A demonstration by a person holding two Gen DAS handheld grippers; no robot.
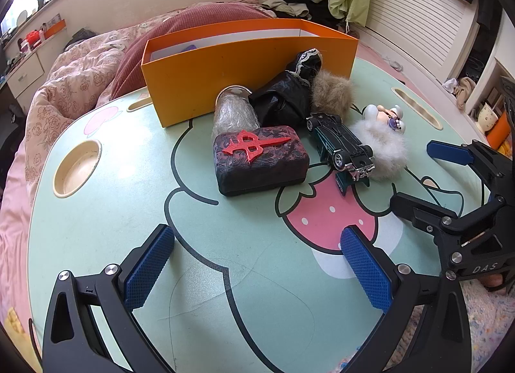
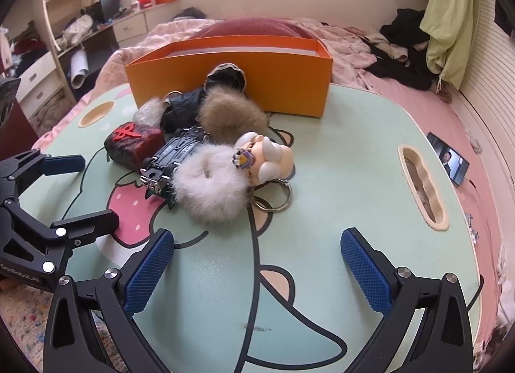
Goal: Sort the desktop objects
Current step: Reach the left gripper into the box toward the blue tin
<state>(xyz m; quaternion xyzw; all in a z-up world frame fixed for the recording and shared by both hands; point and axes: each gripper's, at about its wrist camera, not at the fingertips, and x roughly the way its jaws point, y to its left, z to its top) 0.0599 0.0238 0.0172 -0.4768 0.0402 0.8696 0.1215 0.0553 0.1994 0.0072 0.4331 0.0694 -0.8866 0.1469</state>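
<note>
A pile of small objects lies on the green cartoon table [image 1: 122,212] in front of an orange box [image 1: 244,80] [image 2: 289,89]. It holds a dark block with a red emblem [image 1: 260,160] [image 2: 135,144], an upturned toy car [image 1: 341,144] [image 2: 173,157], a white fluffy doll keychain [image 1: 386,151] [image 2: 209,189], a brown pompom [image 1: 331,93] [image 2: 231,118], a black bag bundle [image 1: 283,99] [image 2: 183,109] and a clear plastic cup [image 1: 231,112] [image 2: 149,112]. My left gripper [image 1: 257,263] [image 2: 87,192] is open, short of the block. My right gripper [image 2: 257,266] [image 1: 428,180] is open near the keychain. Neither holds anything.
The table has a round cup recess [image 1: 77,168] at the left and a long slot [image 2: 421,186] at the right. Behind the box lies a bed with a pink quilt [image 1: 64,83] and heaped clothes [image 2: 402,48]. A phone [image 2: 447,157] rests beside the table's right edge.
</note>
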